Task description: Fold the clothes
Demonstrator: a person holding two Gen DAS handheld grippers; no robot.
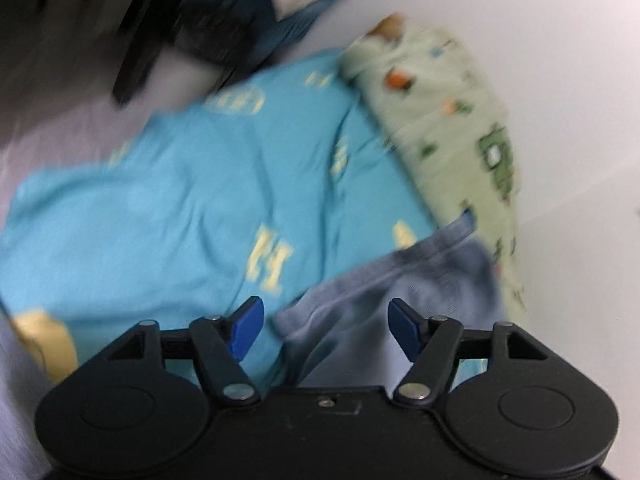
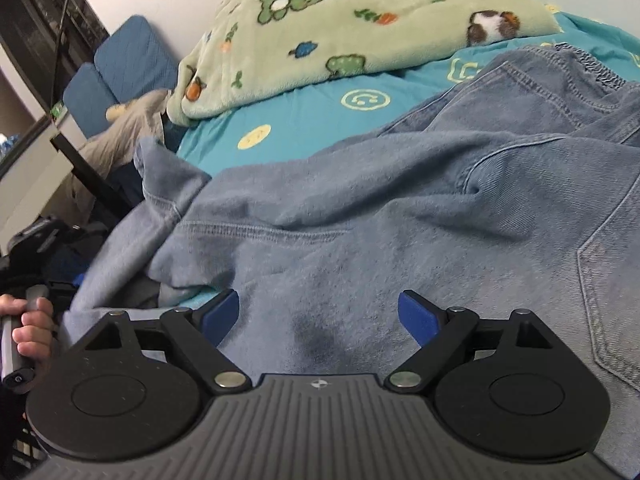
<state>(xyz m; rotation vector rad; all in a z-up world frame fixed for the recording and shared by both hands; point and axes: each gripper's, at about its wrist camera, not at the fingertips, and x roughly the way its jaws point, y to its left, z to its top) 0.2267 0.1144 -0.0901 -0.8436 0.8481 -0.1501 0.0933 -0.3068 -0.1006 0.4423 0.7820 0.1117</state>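
Bed, turquoise sheet (image 2: 304, 120); on it: green fleece blanket (image 2: 360, 20), blue jeans (image 2: 480, 200).

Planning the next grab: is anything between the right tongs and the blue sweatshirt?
Nothing visible. The right tongs stand open directly over the blue sweatshirt, with only bare fabric between the pads. The jeans lie further off.

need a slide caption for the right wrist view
Open right gripper hovers over a blue sweatshirt and jeans on a turquoise sheet, green blanket behind.
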